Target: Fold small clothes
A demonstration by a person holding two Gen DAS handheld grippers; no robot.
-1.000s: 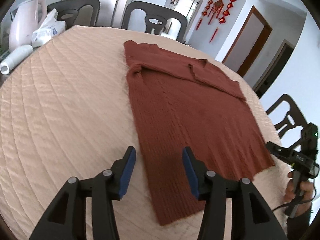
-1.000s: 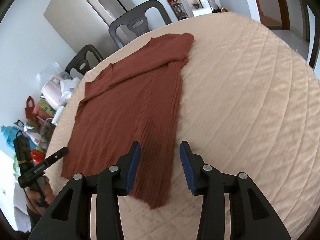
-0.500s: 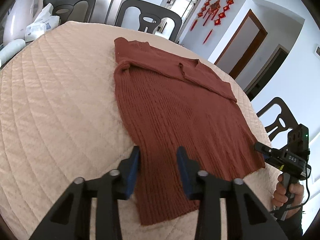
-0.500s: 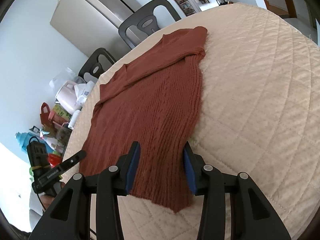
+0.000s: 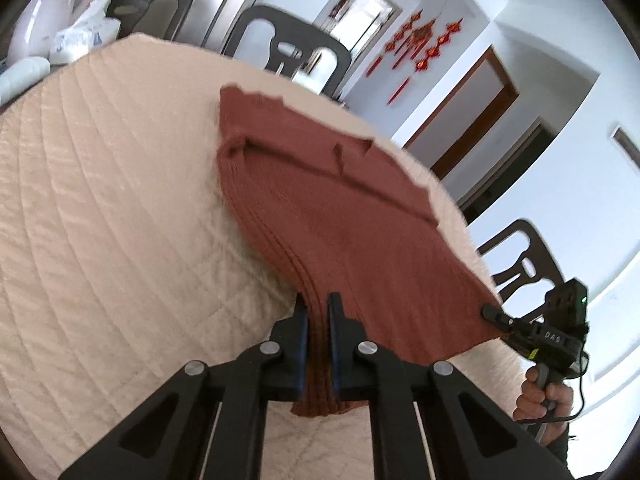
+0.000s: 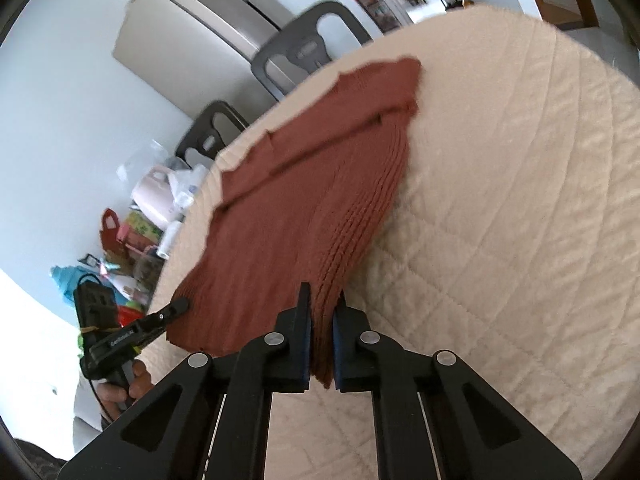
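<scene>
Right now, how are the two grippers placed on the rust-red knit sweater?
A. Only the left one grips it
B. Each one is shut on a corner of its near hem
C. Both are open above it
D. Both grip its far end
B: the left gripper and the right gripper each pinch a near hem corner of the rust-red knit sweater, lifting that edge off the quilted table cover.

Walls: white, daylit.
Counter (image 5: 100, 208): round, under a quilted beige cover.
Chairs: dark chair (image 5: 288, 46) at the far edge; another (image 5: 524, 256) at right.
Door (image 5: 472, 112): brown wood frame, far right.
Decorations (image 5: 424, 48): red hanging ornaments on the far wall.
Fridge (image 6: 192, 36): grey, far left.
</scene>
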